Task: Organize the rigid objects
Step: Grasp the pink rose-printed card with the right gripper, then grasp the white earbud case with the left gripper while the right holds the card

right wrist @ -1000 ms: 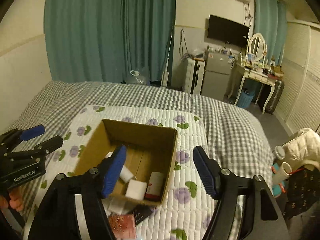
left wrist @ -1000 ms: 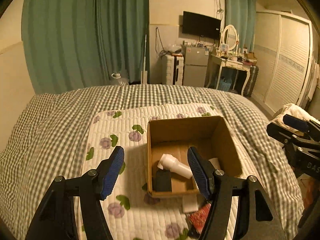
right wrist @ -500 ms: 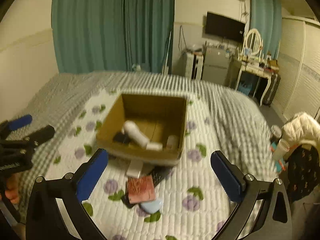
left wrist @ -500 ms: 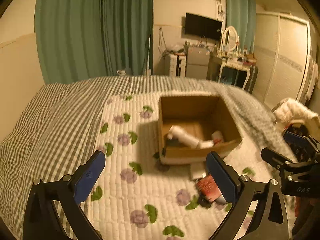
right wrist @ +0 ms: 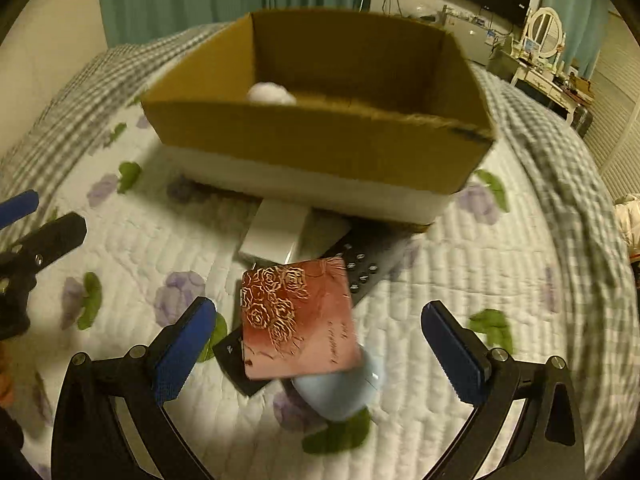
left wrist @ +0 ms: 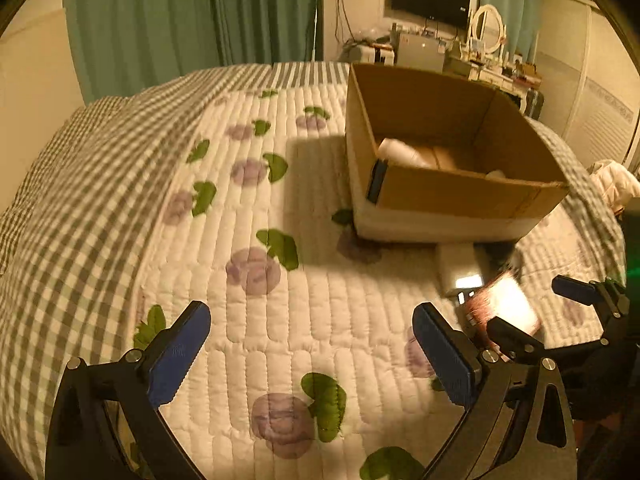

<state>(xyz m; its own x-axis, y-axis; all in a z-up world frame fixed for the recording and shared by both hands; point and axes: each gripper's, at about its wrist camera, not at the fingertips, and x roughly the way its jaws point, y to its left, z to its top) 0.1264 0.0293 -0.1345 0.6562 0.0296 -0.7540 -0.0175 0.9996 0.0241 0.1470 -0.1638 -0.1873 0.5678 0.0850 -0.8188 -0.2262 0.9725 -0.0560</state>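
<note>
A cardboard box [right wrist: 320,140] stands on the quilted floral pad [left wrist: 280,280] on the bed; a white bottle [left wrist: 400,152] lies inside it. In front of the box lie a red rose-embossed card [right wrist: 296,320], a black remote [right wrist: 360,268], a white box [right wrist: 276,236] and a pale blue object [right wrist: 340,392]. My right gripper [right wrist: 320,356] is open, low over the red card, which sits between its fingers. My left gripper [left wrist: 312,356] is open and empty over bare quilt, left of the pile; the red card [left wrist: 500,304] shows beside its right finger.
The checked bedspread [left wrist: 80,184] surrounds the pad. Green curtains [left wrist: 180,20], a TV, a fridge and a dressing table stand at the far wall. A white garment [left wrist: 616,184] lies off the bed's right side.
Both grippers have dropped and moved nearer the bed. The right one has closed in on the pile in front of the box. Both stay open.
</note>
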